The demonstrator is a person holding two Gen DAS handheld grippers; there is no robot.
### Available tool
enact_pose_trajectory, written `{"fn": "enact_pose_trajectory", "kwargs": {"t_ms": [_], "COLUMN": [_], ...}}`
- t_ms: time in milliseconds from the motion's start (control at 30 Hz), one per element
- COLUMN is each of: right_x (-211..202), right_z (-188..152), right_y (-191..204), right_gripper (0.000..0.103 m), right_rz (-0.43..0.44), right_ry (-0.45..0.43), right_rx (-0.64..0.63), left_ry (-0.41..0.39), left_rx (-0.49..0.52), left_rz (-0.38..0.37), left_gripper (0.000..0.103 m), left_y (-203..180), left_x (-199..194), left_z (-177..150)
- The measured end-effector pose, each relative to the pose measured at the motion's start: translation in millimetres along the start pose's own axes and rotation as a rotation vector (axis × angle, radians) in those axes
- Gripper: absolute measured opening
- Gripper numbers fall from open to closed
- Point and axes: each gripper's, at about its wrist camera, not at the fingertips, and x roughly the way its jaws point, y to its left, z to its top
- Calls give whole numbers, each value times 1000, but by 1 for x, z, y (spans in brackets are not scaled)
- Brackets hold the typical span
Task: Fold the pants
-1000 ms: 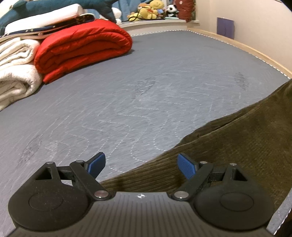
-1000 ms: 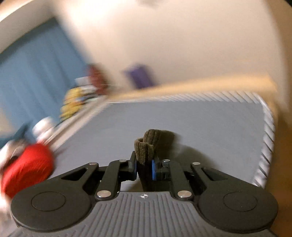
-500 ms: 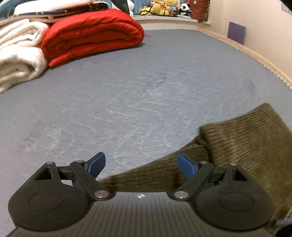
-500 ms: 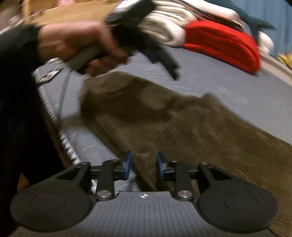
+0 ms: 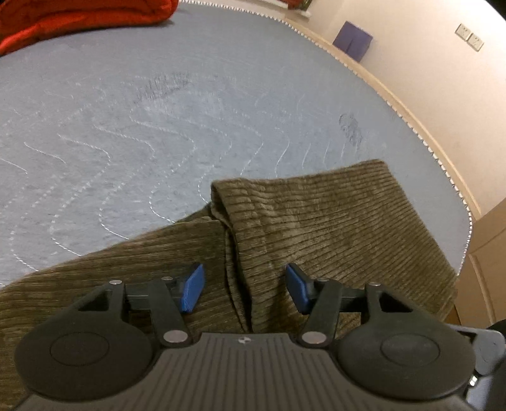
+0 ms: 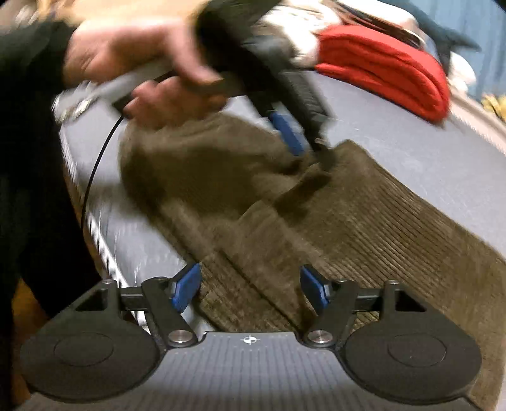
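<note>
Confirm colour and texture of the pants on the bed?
Olive-brown pants, ribbed corduroy. Clearest in the left wrist view; the right wrist view is motion-blurred.

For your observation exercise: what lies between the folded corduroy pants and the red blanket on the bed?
In the left wrist view, only bare grey quilted mattress separates the olive corduroy pants from the red blanket.

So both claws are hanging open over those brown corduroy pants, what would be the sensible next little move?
Probably lower the left claw and close it on the raised ridge of the olive-brown corduroy pants. Its jaws are open on either side of that fold, and the right claw is open too, holding nothing, so the fabric needs a fresh grip before another fold.
</note>
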Motion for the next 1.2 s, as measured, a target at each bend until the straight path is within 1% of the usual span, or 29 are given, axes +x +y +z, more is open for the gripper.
{"fn": "enact_pose_trajectory", "kwargs": {"t_ms": [67, 133, 167, 200, 233, 267, 300, 400, 433, 467, 500, 567, 600, 667, 700, 733, 767, 833, 900, 1000, 1067, 1200], "right_x": [-3, -5, -7, -11, -15, -19, -24, -40, -47, -53, -59, -64, -65, -64, -64, -64, -63, -64, -62, -61, -58, -54], "right_z": [2, 7, 10, 11, 12, 11, 11, 6, 3, -2, -7, -20, -29, -46, -55, -64, -71, -86, -96, -108, -111, -109], "right_y": [-1, -13, -21, -30, -41, -53, -64, -100, -111, -121, -131, -149, -157, -169, -175, -181, -186, -191, -191, -192, -193, -195], "right_gripper": [72, 72, 72, 72, 72, 72, 72, 72, 74, 76, 77, 81, 81, 81, 82, 82, 83, 84, 87, 87, 87, 87], "right_rz": [1, -4, -16, -32, -57, -81, -107, -219, -261, -304, -344, -423, -465, -528, -543, -545, -540, -516, -481, -421, -380, -331], "right_ry": [-14, -37, -53, -69, -87, -104, -119, -165, -176, -182, -181, -145, -114, -51, -19, 11, 32, 68, 84, 93, 86, 82], "right_rx": [8, 59, 94, 127, 171, 218, 267, 413, 452, 492, 531, 602, 636, 698, 735, 776, 812, 884, 923, 969, 1001, 1032], "left_ry": [16, 24, 24, 24, 17, 6, -12, -122, -140, -140, -114, -39, -35, -68, -99, -126, -151, -182, -181, -181, -184, -184], "left_rx": [-5, -3, 11, 36, 55, 69, 73, 42, 43, 47, 54, 79, 100, 111, 109, 117, 132, 151, 163, 189, 189, 185], "left_rz": [4, 9, 14, 10, 17, 30, 25, -13, -2, 20, 63, 111, 123, 143, 155, 172, 185, 193, 194, 215, 220, 222], "left_gripper": [62, 62, 51, 36, 31, 21, 17, 16, 16, 16, 17, 20, 25, 31, 34, 35, 39, 40, 40, 40, 40, 40], "left_y": [-1, -3, -5, -9, -12, -14, -16, -13, -11, -10, -7, -2, -3, -5, -6, -9, -12, -18, -24, -29, -30, -33], "left_x": [11, 17, 21, 22, 22, 19, 14, -18, -24, -25, -20, -3, 1, -6, -13, -19, -24, -30, -29, -29, -29, -24], "left_z": [2, 2, 3, 3, 4, 6, 8, 16, 17, 17, 15, 9, 8, 9, 10, 11, 10, 9, 9, 5, 4, 6]}}
